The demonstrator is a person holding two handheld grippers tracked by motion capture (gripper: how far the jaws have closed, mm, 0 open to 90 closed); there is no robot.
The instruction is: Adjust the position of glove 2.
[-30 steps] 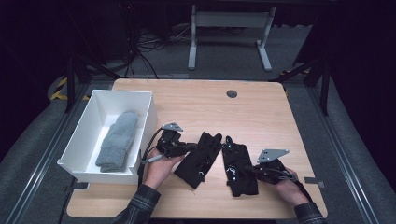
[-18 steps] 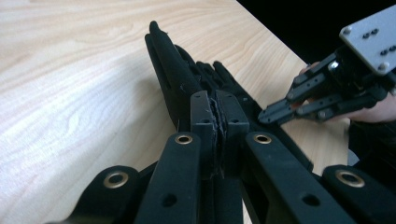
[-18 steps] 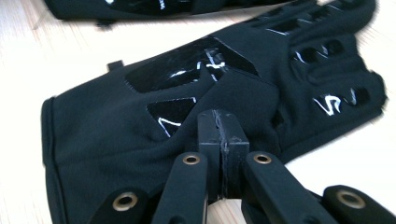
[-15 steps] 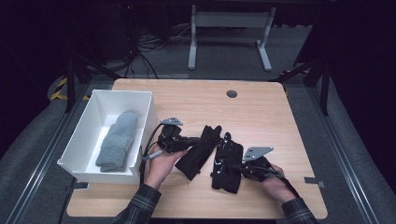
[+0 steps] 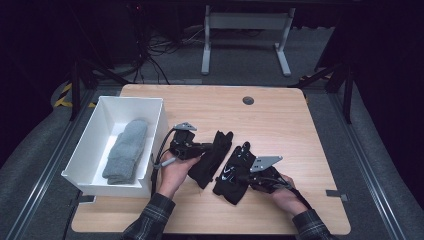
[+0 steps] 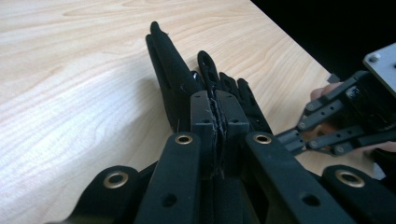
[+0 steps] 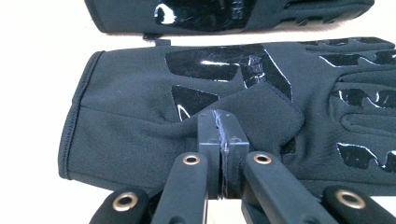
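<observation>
Two black gloves lie side by side on the wooden table (image 5: 280, 130). My left gripper (image 5: 207, 148) is shut on the edge of the left glove (image 5: 212, 161). In the left gripper view its jaws (image 6: 218, 95) are pressed together over that glove (image 6: 170, 84), with the second glove (image 6: 240, 95) just beyond. My right gripper (image 5: 241, 176) is shut on the right glove (image 5: 231, 175). The right gripper view has its closed jaws (image 7: 219, 114) pinching a fold of that glove (image 7: 135, 107), which carries glossy black patches. The other glove (image 7: 210, 14) lies along the top.
A white bin (image 5: 157, 127) stands at the table's left edge and holds a folded grey cloth (image 5: 127, 150). A round cable hole (image 5: 248, 100) sits near the far edge. Bare wood stretches behind and to the right of the gloves.
My right gripper has slid to the left with its glove, bringing it up against the left glove. The left gripper and its glove have stayed about where they were.
</observation>
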